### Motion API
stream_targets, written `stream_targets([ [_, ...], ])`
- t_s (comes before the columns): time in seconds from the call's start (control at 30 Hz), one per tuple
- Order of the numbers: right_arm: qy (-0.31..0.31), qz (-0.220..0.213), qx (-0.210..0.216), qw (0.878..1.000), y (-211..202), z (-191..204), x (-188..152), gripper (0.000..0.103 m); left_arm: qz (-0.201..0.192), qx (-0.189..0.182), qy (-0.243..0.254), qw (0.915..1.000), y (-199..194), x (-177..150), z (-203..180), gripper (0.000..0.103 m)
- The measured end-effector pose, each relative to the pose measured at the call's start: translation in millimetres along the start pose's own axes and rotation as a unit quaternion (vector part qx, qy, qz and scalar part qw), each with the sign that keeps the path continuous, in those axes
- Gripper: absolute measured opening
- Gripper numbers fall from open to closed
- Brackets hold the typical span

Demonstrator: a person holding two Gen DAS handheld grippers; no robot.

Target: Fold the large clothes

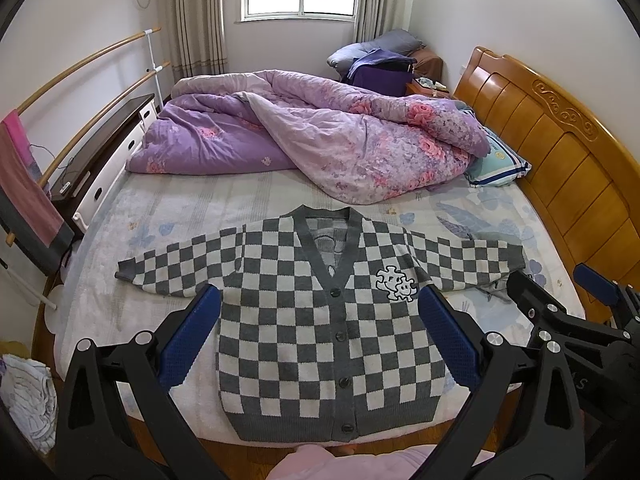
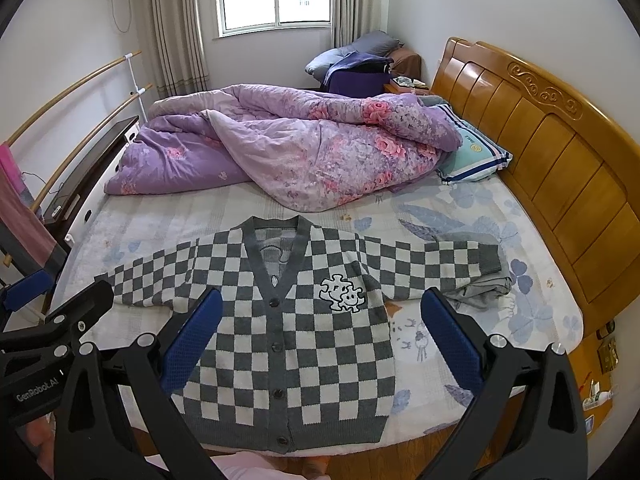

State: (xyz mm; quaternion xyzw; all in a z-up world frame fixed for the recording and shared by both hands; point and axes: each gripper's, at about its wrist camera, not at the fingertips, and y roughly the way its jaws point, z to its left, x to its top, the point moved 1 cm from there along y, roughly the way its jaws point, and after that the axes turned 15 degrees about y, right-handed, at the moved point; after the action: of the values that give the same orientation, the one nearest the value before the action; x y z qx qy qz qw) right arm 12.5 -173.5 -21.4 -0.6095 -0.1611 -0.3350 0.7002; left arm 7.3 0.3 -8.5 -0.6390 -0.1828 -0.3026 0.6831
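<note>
Lying flat on the bed (image 1: 168,216), checkered cardigan (image 1: 320,320), below both spread, empty grippers, left (image 1: 320,300), right (image 2: 322,300)

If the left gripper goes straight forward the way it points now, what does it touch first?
Most likely the grey-and-white checkered knit cardigan lying flat on the bed. The open left gripper frames its buttoned front, with nothing visible between them; depth is hard to judge through the fisheye.

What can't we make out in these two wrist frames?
- Cardigan hem corners: left wrist view, covered by left gripper fingers.
- Grey cloth under the sleeve: right wrist view, mostly hidden, type unclear.
- Right gripper: only partly in left wrist view, cut by edge.
</note>
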Motion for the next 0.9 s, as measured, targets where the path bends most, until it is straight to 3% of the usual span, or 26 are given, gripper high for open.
stream_targets([
  [0.9, 0.003, 0.011, 0.009, 1.000, 6.1, -5.1, -3.6, 0.096, 0.000, 0.000, 0.001, 1.0000, -0.3, -0.1, -0.2, 0.098],
])
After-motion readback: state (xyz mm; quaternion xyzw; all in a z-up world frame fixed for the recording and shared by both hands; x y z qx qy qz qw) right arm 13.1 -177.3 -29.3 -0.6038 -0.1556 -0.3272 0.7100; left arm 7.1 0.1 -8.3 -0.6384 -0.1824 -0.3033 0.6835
